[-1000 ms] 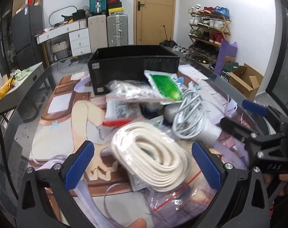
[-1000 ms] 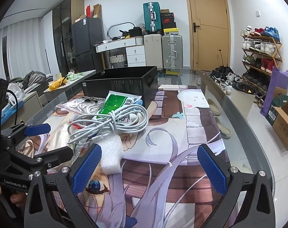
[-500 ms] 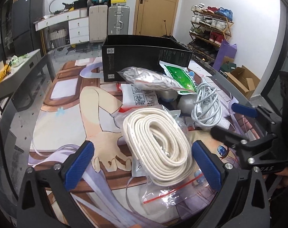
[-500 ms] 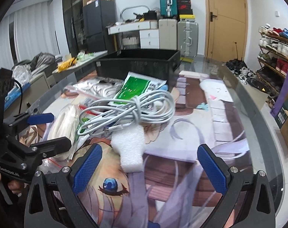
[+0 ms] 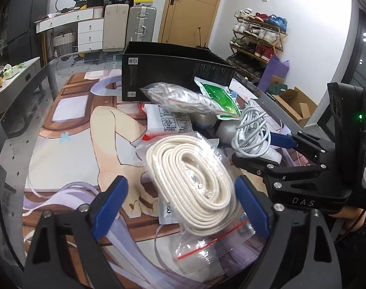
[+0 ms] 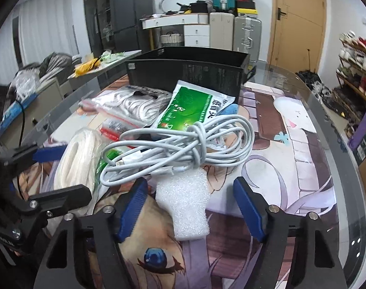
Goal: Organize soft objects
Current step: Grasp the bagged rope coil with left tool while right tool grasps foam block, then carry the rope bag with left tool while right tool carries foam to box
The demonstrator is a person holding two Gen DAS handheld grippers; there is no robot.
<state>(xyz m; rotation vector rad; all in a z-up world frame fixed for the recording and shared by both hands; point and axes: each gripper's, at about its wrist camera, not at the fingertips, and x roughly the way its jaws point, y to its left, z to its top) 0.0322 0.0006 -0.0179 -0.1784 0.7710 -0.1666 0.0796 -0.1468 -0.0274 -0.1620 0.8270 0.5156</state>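
Left gripper point(image 5: 180, 202): its jaws have just been closing and now stand either side of the bagged coil of cream rope point(image 5: 190, 175). The right pad lies just beside the coil; a gap shows at the left pad. No grip is established, so the claw reads as open about the coil. The coil sits in a clear zip bag point(image 5: 207, 240) with a red seal strip, lying on the printed mat point(image 5: 62, 159) near the table's near edge.

Right gripper point(image 6: 187, 207): its jaws have also just been closing. They straddle a white foam piece point(image 6: 185, 207), with clear space on both sides of it. Neither pad touches the foam, so this claw is likewise open. The foam lies flat on the mat toward the near edge, its far end under the bundle of grey-white cable point(image 6: 180, 147).

Remaining soft items form one pile in the middle of the table point(image 6: 337, 159). A green-printed packet point(image 6: 190, 110) leans over the cable bundle. Behind it lies a second clear bag of white cord point(image 6: 132, 103). A white packet with red edging point(image 5: 168, 122) lies between that bag and the cream coil.

A black open box point(image 6: 183, 72) stands at the far side of the mat, touching or just behind the pile; its interior is not visible.

The two grippers work side by side, the right one seen at the right edge of the left wrist view beside the cable bundle.
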